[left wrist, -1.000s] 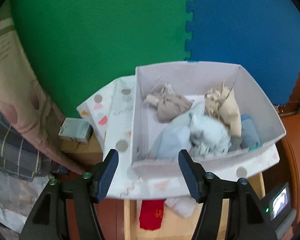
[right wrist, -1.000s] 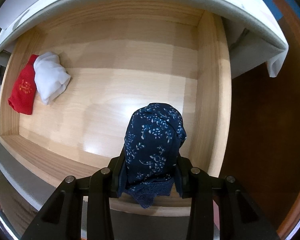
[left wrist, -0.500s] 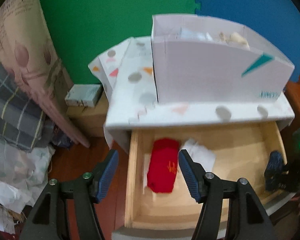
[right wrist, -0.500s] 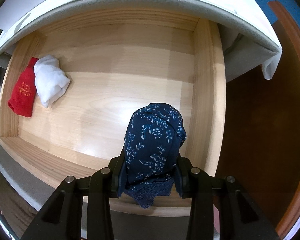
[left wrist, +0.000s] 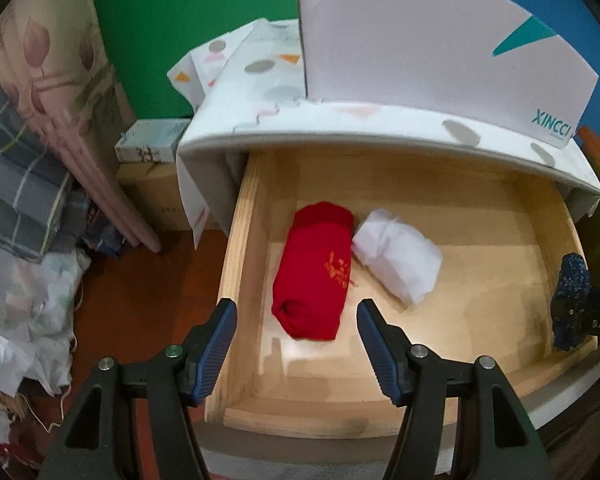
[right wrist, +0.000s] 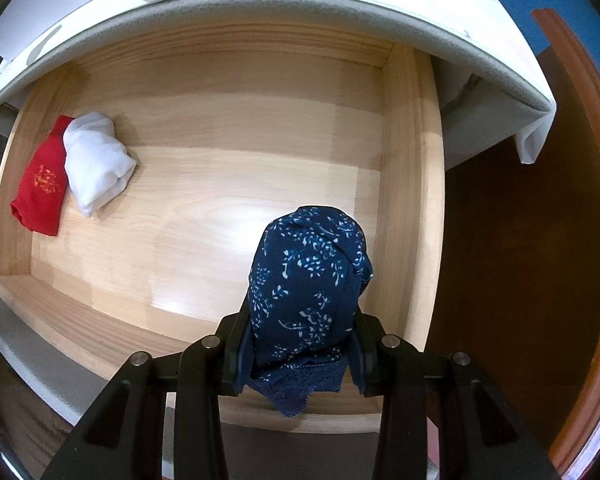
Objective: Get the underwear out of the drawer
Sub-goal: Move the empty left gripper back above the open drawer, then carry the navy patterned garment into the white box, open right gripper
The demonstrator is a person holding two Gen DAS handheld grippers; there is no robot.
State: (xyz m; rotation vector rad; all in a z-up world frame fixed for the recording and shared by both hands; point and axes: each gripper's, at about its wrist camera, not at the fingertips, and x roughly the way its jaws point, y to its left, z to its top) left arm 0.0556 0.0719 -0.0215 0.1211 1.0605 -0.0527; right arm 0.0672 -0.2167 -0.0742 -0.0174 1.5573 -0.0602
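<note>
Over drawer [right wrist: 412, 184] right edge | right gripper [right wrist: 300, 344] jaws clamp navy underwear [right wrist: 308, 280] | left gripper [left wrist: 296, 344] jaws apart, seemingly above red roll [left wrist: 314, 272]

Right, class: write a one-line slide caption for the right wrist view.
Right gripper clamps navy floral underwear above the wooden drawer; red and white pieces remain inside.

Left gripper lowered from box level to the open drawer.

The left gripper [left wrist: 296, 314] has dropped from above the white box [left wrist: 440, 48], whose contents are no longer visible, only its front wall. It has closed in on the wooden drawer [left wrist: 480, 216], and its wide-apart jaws now frame the near end of the red underwear [left wrist: 314, 276]. The right gripper [right wrist: 300, 344] appears to have shifted very slightly; this is hard to confirm.
</note>
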